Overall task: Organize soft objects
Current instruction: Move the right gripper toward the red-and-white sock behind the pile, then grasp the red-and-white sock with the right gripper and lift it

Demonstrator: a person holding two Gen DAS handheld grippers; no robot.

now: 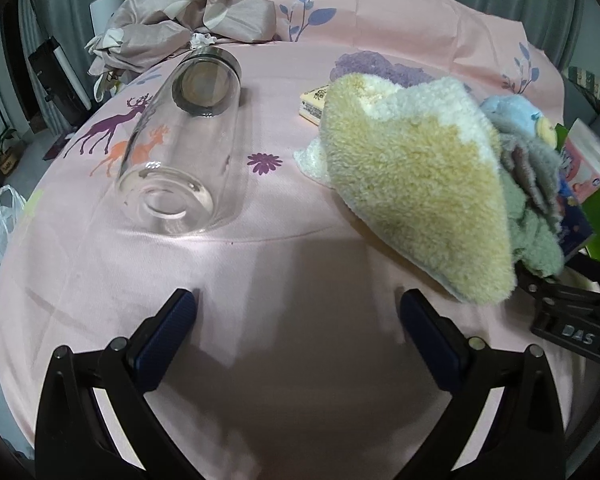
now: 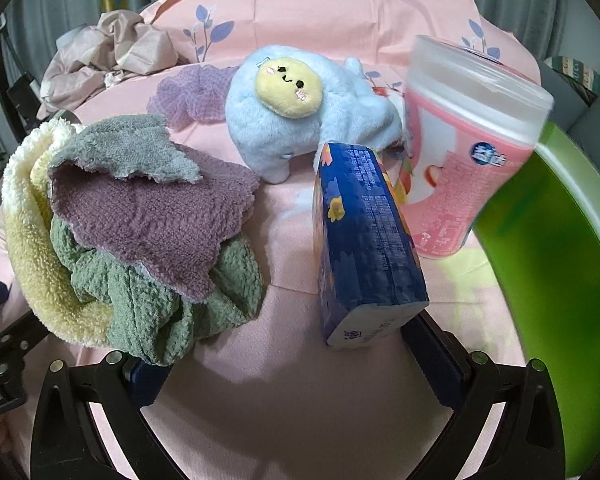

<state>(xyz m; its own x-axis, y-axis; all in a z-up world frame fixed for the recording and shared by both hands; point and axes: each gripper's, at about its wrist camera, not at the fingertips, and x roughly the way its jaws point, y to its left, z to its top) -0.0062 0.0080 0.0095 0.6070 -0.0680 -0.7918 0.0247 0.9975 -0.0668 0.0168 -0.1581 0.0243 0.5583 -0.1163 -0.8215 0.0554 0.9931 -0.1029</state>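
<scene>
Lettering "DAS" marks the right claw (image 1: 576,320); tissue pack (image 2: 364,240) print unreadable.

1. "das" in raised letters stands on the black body of the right gripper (image 1: 576,336), seen at the right edge of the left wrist view.
2. the pink canister (image 2: 460,152) carries a round blue badge and fine print, too blurred to read.
3. the blue tissue pack (image 2: 364,240) has rows of small print and characters on its white end, not legible.
</scene>
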